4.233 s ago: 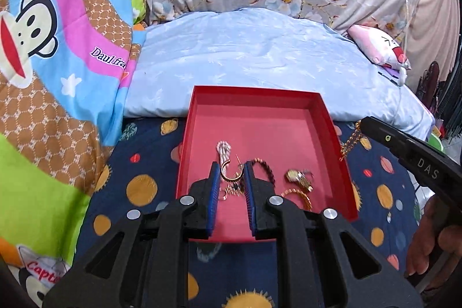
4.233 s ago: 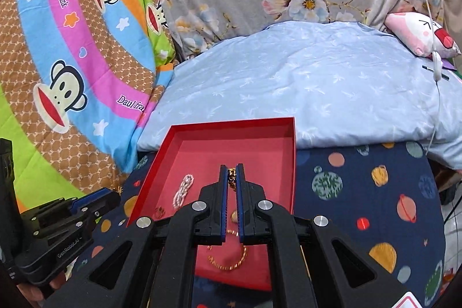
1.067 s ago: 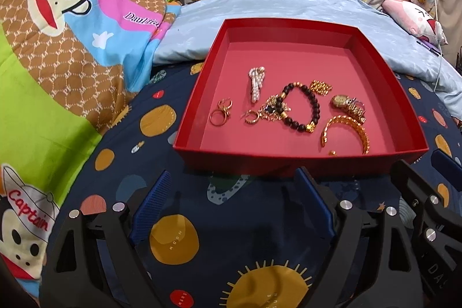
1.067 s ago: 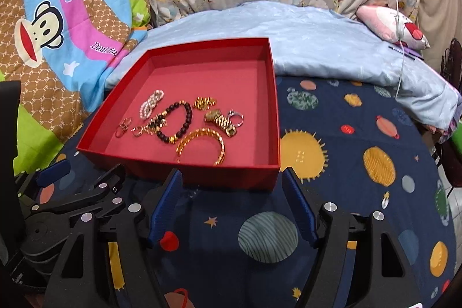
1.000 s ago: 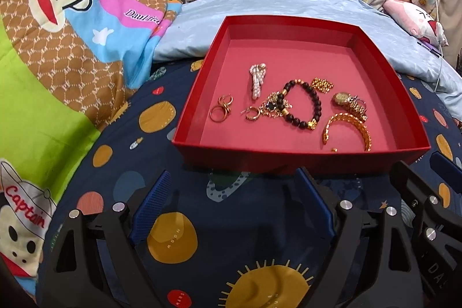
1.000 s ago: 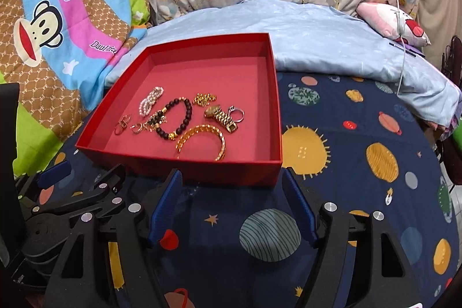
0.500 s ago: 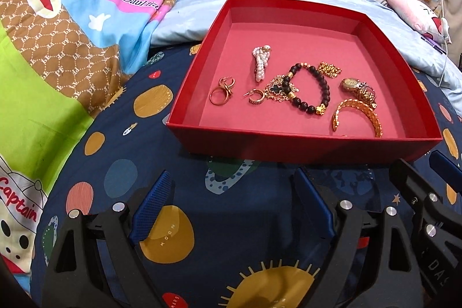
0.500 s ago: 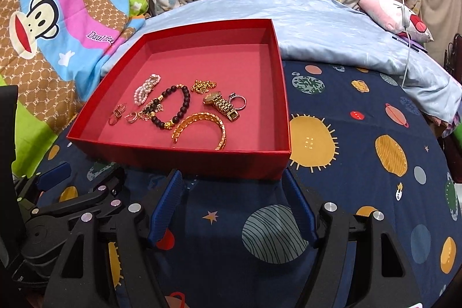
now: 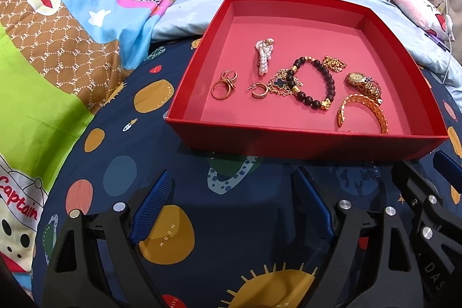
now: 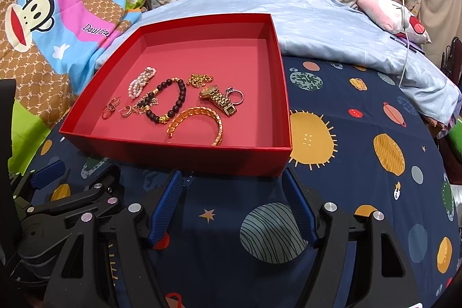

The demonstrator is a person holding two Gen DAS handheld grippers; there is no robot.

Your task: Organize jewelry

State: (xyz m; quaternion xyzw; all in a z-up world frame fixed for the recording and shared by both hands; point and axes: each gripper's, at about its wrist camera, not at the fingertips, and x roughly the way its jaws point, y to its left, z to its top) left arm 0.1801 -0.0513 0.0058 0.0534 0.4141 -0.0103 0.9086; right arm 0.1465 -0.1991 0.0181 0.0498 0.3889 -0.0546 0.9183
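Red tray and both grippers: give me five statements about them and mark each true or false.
1. The red tray holds all the jewelry in view. True.
2. The left gripper grips the pearl bracelet. False: it is open and empty, short of the tray.
3. The gold watch lies in the tray. True.
4. The right gripper is shut. False: open.
5. The dark bead bracelet lies on the bedsheet. False: in the tray.

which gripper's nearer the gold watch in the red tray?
Right, by a small margin. The gold watch lies just across the red tray wall from the open right gripper; the open left gripper sits toward the tray's other end.
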